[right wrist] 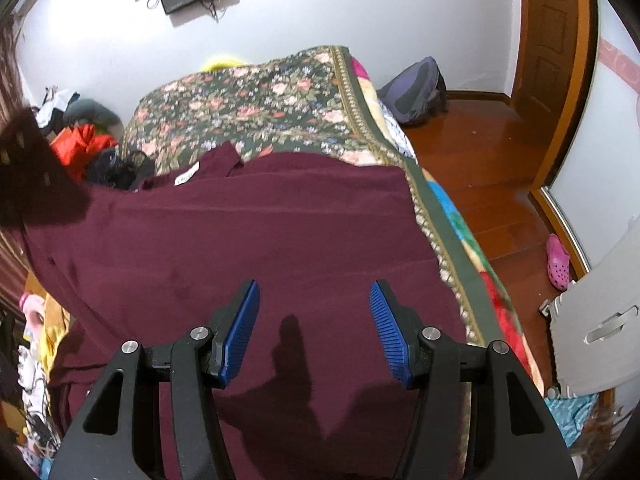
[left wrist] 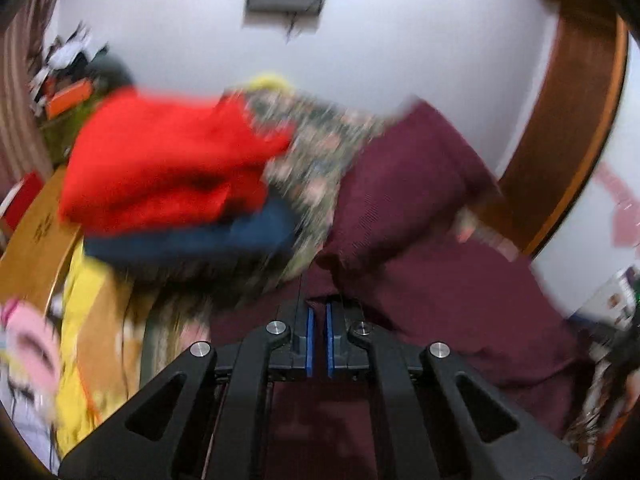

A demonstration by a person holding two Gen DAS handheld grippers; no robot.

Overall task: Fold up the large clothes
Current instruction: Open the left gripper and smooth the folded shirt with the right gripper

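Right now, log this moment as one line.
task: fold clothes | garment: maroon garment spread on floral bedspread | left tongs: shut, apparently on maroon fabric | right tongs: open above garment

Black fingers (right wrist: 236, 332), ribbed blue facings.

I see a bed (right wrist: 460, 240) covered by a floral spread (right wrist: 256, 116). A maroon garment (right wrist: 256, 232) lies flat across it, a white label (right wrist: 187, 174) showing near its collar.
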